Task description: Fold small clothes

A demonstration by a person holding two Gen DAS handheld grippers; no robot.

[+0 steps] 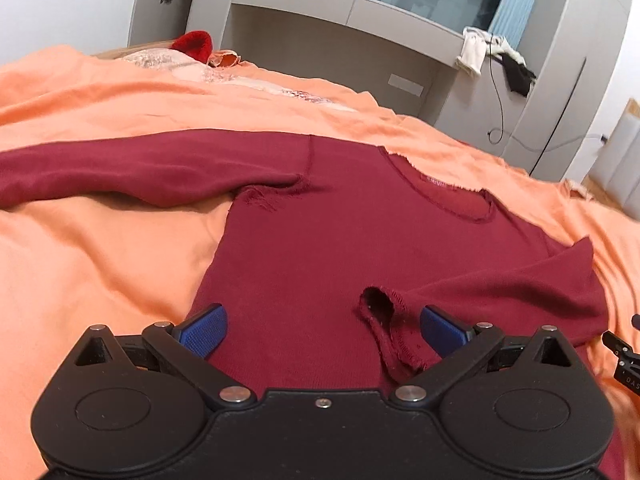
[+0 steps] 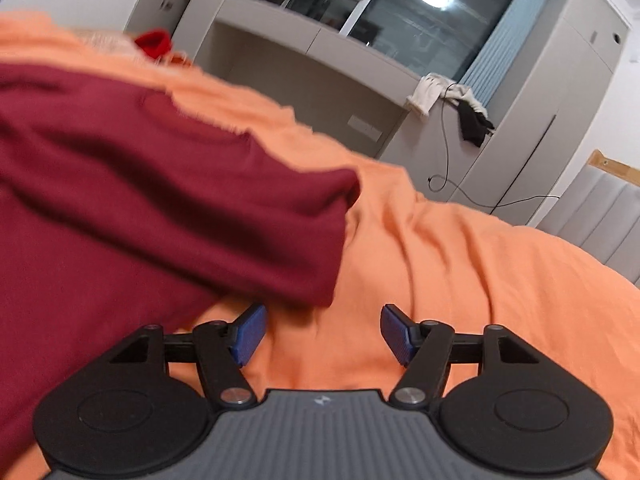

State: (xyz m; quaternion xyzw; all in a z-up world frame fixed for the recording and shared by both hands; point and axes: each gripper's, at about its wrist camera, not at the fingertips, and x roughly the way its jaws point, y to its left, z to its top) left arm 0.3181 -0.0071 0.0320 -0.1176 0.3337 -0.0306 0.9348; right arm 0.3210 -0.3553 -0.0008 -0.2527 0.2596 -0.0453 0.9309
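Note:
A dark red long-sleeved top (image 1: 320, 232) lies flat on the orange bedsheet (image 1: 100, 248), neck hole away from me. One sleeve stretches out to the left; the other is folded back across the body, its cuff (image 1: 380, 308) lying near my right blue pad. My left gripper (image 1: 324, 330) hovers over the lower body of the top, open wide, with nothing pinched. In the right wrist view the folded sleeve edge (image 2: 312, 240) lies just ahead and left of my right gripper (image 2: 323, 334), which is open over bare sheet with nothing between its fingers.
A grey built-in desk alcove and cabinets (image 1: 340, 52) stand beyond the bed, with a window above. White and black cloths (image 1: 492, 56) hang on the ledge, and a cable trails down. Red and pale fabrics (image 1: 192, 46) lie at the far left of the bed.

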